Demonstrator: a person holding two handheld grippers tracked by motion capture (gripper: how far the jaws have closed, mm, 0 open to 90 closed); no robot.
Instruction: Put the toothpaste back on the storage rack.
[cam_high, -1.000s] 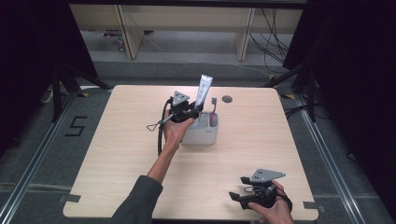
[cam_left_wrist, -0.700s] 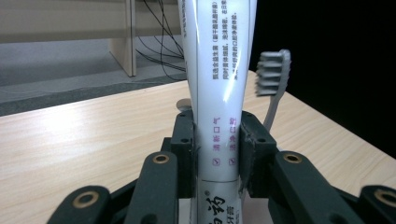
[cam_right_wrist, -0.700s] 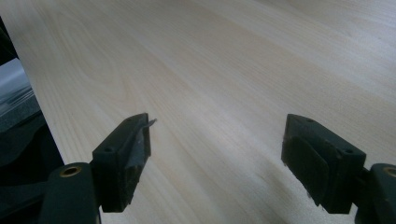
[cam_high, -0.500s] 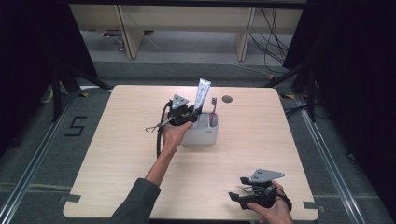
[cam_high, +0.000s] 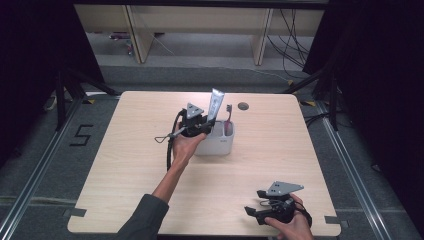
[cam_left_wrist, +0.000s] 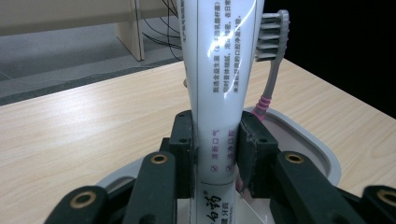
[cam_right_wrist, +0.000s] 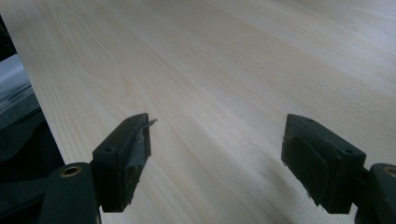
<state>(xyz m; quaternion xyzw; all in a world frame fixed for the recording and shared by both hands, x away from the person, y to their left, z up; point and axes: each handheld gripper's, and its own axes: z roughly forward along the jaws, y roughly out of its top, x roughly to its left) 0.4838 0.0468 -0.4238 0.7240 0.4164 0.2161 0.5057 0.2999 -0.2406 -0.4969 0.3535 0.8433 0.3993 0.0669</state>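
A white toothpaste tube (cam_left_wrist: 219, 79) stands upright in a white holder cup (cam_high: 220, 143) near the middle of the table. My left gripper (cam_left_wrist: 215, 154) is shut on the tube's lower part, one pad on each side. In the high view the tube (cam_high: 215, 106) leans slightly above the left gripper (cam_high: 196, 125). A pink and grey toothbrush (cam_left_wrist: 271, 51) stands in the same cup (cam_left_wrist: 308, 140), bristles up, just behind the tube. My right gripper (cam_right_wrist: 215, 144) hovers low over bare wood at the near right edge (cam_high: 252, 212), jaws wide open with nothing between them.
A small dark round hole (cam_high: 243, 106) sits in the tabletop behind the cup. Wooden furniture legs and cables stand on the grey floor beyond the far edge. Bare light wood (cam_high: 135, 165) spreads left of the cup and along the front.
The left gripper and the tube have shifted slightly, the tube standing a little more upright over the cup. The right gripper has stayed in place.
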